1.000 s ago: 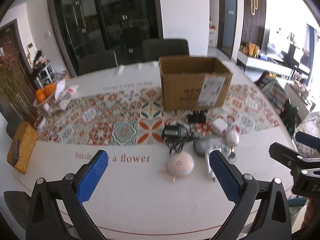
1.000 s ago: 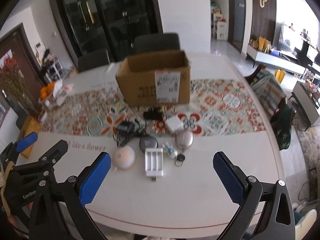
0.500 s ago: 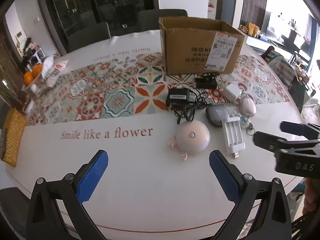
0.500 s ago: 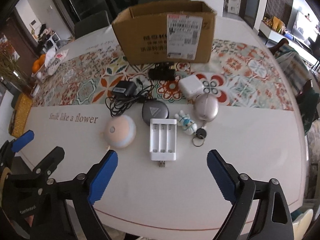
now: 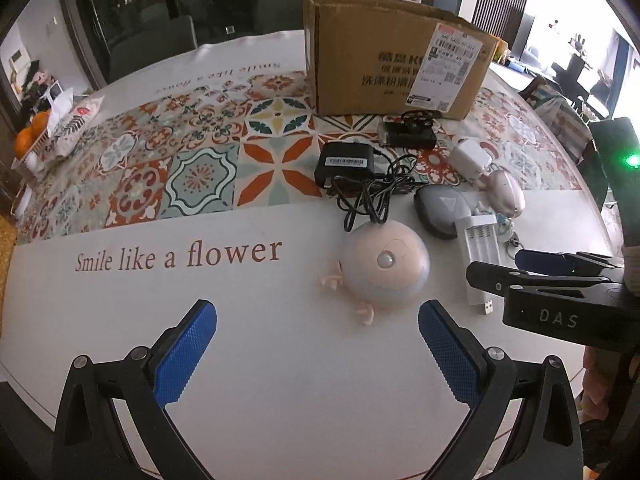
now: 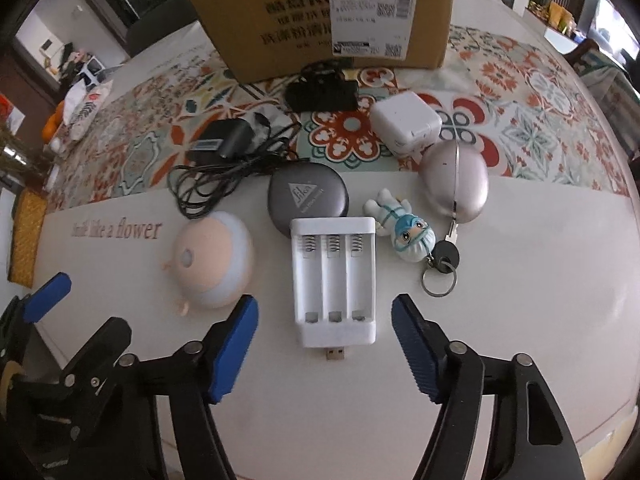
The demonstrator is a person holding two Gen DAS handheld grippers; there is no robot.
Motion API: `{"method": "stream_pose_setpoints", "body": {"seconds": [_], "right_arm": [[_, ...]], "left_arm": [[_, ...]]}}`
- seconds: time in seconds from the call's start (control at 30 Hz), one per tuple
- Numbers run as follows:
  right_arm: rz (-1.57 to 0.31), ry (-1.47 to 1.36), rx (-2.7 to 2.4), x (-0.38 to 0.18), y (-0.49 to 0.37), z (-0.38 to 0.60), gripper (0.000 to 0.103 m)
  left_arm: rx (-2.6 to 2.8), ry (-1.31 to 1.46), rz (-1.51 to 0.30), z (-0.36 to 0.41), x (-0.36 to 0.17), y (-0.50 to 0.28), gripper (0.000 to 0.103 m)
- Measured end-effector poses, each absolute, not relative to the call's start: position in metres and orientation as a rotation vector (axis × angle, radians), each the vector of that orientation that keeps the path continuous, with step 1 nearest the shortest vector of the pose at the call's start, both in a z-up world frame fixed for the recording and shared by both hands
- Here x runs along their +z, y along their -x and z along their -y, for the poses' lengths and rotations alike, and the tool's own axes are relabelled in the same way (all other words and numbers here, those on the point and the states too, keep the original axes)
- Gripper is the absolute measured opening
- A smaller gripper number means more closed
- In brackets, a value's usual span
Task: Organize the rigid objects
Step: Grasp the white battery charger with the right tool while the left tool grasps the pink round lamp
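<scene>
- Battery charger [image 6: 335, 286], white with three slots, lies on the counter [image 6: 520, 280] in front of the cardboard box [image 6: 320, 12]; it looms far larger than a second ago.
- Right hand-held gripper [image 6: 325, 350] has dropped low over it, jaws closing either side of the charger's plug end, pads not yet touching.
- Left hand-held gripper [image 5: 318, 356] has sunk too, jaws wide apart and empty, near the pink dome light [image 5: 384, 266].
- Counted: one box, one dome light, one charger, one black adapter [image 6: 224, 140], one white plug [image 6: 406, 122], one figurine keyring [image 6: 408, 228].

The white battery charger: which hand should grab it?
Probably the right. The right gripper is lined up with the battery charger, jaws closing, nothing gripped. The left gripper faces the pink lamp.
</scene>
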State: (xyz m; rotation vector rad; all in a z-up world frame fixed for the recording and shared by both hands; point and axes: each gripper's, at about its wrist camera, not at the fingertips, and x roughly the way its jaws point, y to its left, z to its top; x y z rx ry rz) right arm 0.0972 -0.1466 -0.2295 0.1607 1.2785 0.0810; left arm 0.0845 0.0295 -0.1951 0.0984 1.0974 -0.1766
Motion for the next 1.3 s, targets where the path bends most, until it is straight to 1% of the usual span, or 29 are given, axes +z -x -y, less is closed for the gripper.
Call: {"method": "stream_pose_setpoints", "body": {"seconds": [0.07,0.2,0.27,0.4,0.47,0.83,1.17,1.3], "right_arm": [[-1.288,-0.154,0.07,-0.236,-0.102,0.146,0.066],[-1.297,-0.151,0.074,-0.244,-0.109,0.144,0.063],[-1.299,-0.135,0.068,-0.249,-0.112,0.141,0.059],[-1.293,-0.13,0.062,-0.252,-0.114,0.14,0.055],[-1.29,-0.131,0.058,-0.254,-0.115,0.141,0.049],[-1.308,-0.175,0.128,-0.251,-0.111,0.15,0.048],[-1.315,-0.217,0.138,-0.236,-0.104,0.179,0.048],[-1.319,-0.229,0.127,-0.237,-0.105,0.189,0.048]], "left_arm": [[-0.18,-0.098,-1.103,-0.03,-0.198,-0.086,0.103],[-0.188,-0.094,-1.118,-0.03,-0.204,-0.09,0.103],[-0.191,-0.093,-1.123,-0.03,-0.207,-0.092,0.103],[-0.18,-0.092,-1.131,-0.031,-0.212,-0.094,0.103],[-0.175,-0.088,-1.137,-0.031,-0.213,-0.095,0.103],[-0.188,-0.076,-1.151,-0.019,-0.217,-0.101,0.102],[-0.269,-0.11,-1.17,0.018,-0.225,-0.115,0.102],[-0.272,-0.122,-1.194,0.029,-0.236,-0.125,0.098]]}}
